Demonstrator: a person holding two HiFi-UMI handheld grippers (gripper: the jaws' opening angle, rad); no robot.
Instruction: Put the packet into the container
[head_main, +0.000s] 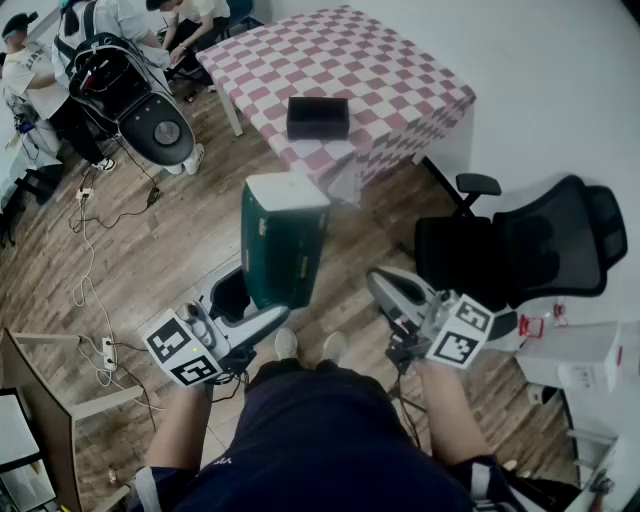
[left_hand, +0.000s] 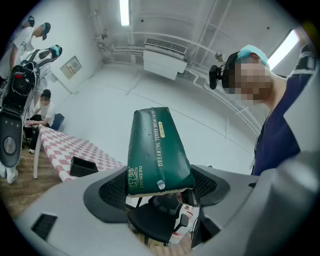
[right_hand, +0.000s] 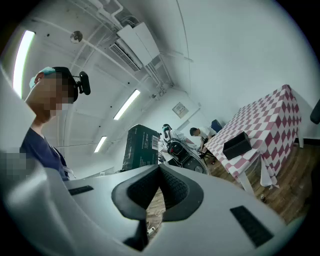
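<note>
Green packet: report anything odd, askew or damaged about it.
Nothing looks spilled or torn. The green packet is gripped only by its lower end in the left gripper, so it stands tall above the jaws, leaning slightly. The black container sits apart on the checkered table.

packet: dark green soft packet (head_main: 283, 250), pale lettering from what I see
container: black rectangular open container (head_main: 318, 118)
table: red-and-white checked tablecloth (head_main: 390, 70)
floor: brown wood-plank floor (head_main: 180, 250)
</note>
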